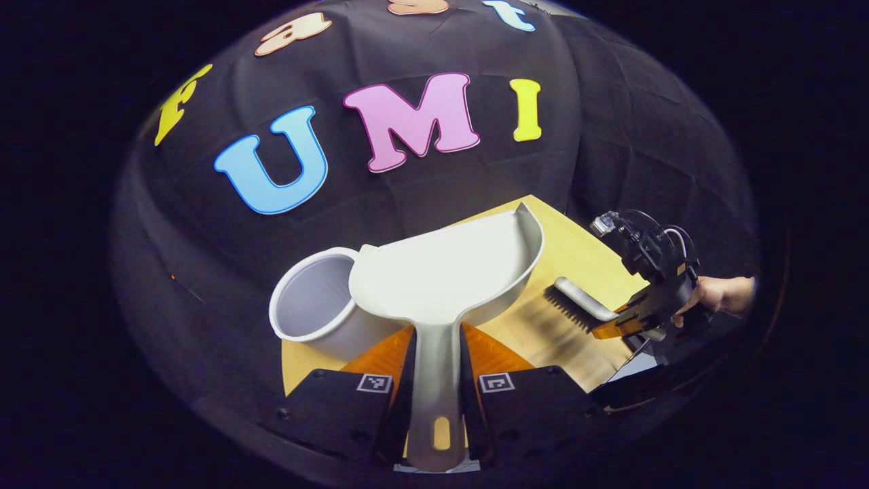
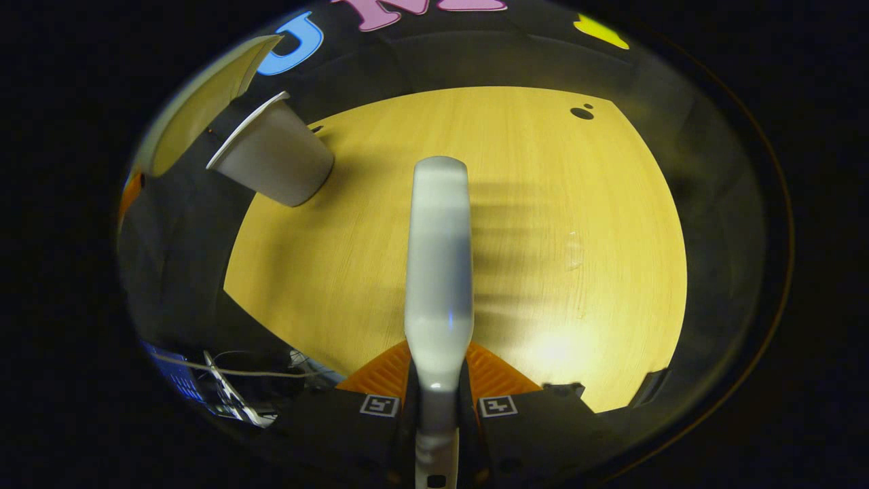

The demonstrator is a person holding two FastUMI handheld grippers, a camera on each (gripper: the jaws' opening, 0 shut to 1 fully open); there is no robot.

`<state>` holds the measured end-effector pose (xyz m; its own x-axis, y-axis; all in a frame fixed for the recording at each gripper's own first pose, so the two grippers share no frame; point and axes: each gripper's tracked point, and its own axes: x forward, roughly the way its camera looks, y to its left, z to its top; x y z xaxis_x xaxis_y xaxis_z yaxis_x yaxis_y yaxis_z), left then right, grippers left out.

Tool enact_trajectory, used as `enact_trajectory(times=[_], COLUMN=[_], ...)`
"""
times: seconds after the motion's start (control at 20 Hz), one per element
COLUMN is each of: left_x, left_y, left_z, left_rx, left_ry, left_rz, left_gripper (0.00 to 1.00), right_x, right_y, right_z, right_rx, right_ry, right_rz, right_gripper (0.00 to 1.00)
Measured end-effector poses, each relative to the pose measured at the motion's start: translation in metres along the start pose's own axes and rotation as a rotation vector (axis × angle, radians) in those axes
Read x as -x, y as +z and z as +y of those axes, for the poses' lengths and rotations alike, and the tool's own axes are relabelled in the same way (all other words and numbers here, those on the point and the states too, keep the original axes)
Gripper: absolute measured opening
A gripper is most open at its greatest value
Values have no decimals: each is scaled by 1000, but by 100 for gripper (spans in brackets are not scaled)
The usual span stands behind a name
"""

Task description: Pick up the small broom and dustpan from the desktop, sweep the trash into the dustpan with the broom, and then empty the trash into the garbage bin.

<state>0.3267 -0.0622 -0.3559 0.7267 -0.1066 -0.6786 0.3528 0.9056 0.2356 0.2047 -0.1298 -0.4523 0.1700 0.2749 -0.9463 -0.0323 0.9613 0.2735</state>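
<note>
My left gripper [image 1: 438,339] is shut on the handle of the white dustpan [image 1: 448,272], which is lifted with its left corner over the rim of the white garbage bin [image 1: 312,305]. The pan's inside looks bare. Farther right, the right gripper [image 1: 638,319], held by a hand [image 1: 719,295], grips the small broom [image 1: 577,302] with its bristles pointing down at the wooden table [image 1: 577,251]. In the right gripper view, my right gripper [image 2: 438,363] is shut on the broom [image 2: 440,258], which hangs above the table [image 2: 543,204]. The bin [image 2: 275,159] and dustpan [image 2: 197,102] lie at upper left.
The bin stands at the table's left corner, near the edge. Two small dark spots [image 2: 582,113] mark the table's far right part. Cables and gear [image 2: 224,387] sit below the table's near-left edge. Black booth cloth surrounds the table.
</note>
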Motion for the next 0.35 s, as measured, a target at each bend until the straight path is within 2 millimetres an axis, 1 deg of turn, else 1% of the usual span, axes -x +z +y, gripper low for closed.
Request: enact_trajectory(times=[0.05, 0.1, 0.15, 0.25, 0.35], left_x=[-5, -10, -15, -34, -51], left_y=[-6, -15, -24, -56, -84], left_z=[2, 1, 1, 3, 1], left_rx=[7, 20, 42, 97, 139], left_ry=[-4, -7, -9, -9, 9], left_rz=[8, 18, 32, 72, 115], left_gripper=[30, 30, 31, 30, 31], right_x=[-3, -7, -12, -25, -39], right_y=[0, -1, -5, -11, -14], right_z=[-1, -2, -5, -11, -15], right_rx=[-17, -29, -38, -34, -7], right_ry=[-6, -11, -21, -50, -79], right_rz=[-1, 7, 21, 58, 83], right_gripper=[32, 28, 28, 28, 29])
